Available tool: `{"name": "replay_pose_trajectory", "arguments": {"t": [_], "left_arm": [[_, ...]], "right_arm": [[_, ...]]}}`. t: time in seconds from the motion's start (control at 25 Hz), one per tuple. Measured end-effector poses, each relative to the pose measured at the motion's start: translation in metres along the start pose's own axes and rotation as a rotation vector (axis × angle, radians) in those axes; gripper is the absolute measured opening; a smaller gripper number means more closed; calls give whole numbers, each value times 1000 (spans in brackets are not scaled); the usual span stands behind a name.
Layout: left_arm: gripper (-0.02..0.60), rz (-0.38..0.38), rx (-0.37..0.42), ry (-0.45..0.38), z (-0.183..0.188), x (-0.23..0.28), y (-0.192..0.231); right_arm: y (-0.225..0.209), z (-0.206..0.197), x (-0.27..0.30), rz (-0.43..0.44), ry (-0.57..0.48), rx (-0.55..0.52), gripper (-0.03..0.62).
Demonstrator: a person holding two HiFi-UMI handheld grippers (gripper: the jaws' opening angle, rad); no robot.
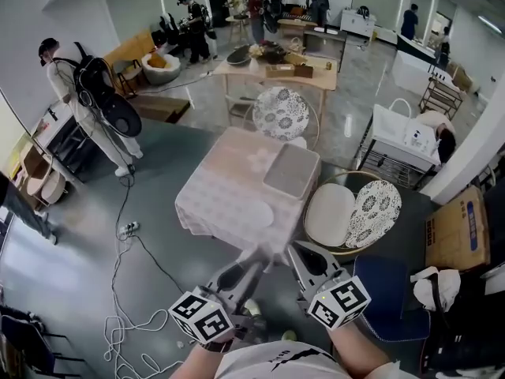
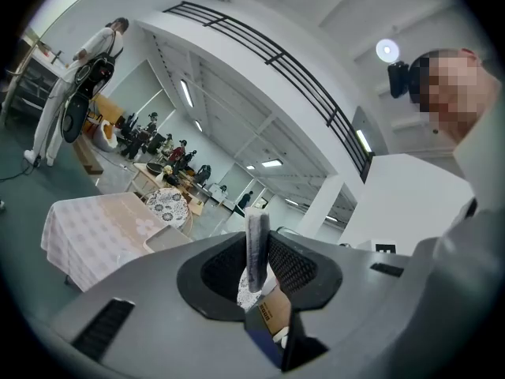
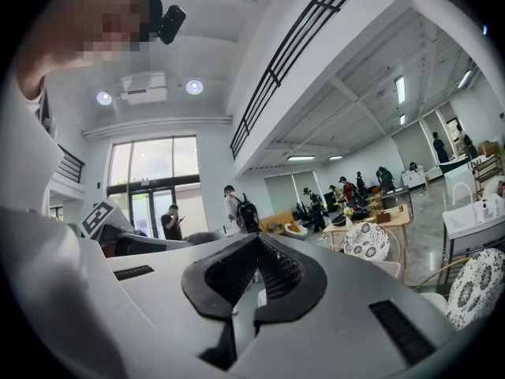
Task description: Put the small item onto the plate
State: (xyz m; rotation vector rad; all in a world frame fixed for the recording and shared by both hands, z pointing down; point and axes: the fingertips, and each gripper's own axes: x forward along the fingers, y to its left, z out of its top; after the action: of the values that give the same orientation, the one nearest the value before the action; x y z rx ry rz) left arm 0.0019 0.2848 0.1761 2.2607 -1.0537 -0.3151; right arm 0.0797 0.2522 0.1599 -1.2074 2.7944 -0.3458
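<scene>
A small table with a pale checked cloth (image 1: 225,184) stands in front of me. On its right side lies a grey square plate (image 1: 292,170), which the left gripper view shows too (image 2: 170,238). A white oval thing (image 1: 254,214) lies near the table's front edge. My left gripper (image 1: 256,260) is held low in front of that edge, shut on a small flat grey item (image 2: 256,247) that stands upright between the jaws (image 2: 256,235). Beside it my right gripper (image 1: 298,253) is shut with nothing in it (image 3: 254,247).
To the right of the table is a round wicker chair (image 1: 316,235) holding a white and a patterned cushion. A patterned chair (image 1: 280,113) stands behind the table. Cables (image 1: 126,314) trail on the floor at left, and a cardboard box (image 1: 456,227) sits at right. Several people are at the back.
</scene>
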Motion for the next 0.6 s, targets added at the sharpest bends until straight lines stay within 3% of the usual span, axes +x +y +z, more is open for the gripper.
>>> {"name": "replay_pose_trajectory", "arguments": {"t": [0.36, 0.6], "left_arm": [[89, -65, 5, 79, 37, 35, 72], [89, -56, -31, 118, 41, 53, 110]], "right_arm": [[-22, -2, 75, -93, 5, -4, 14], [-37, -7, 106, -115, 30, 0, 14]]}}
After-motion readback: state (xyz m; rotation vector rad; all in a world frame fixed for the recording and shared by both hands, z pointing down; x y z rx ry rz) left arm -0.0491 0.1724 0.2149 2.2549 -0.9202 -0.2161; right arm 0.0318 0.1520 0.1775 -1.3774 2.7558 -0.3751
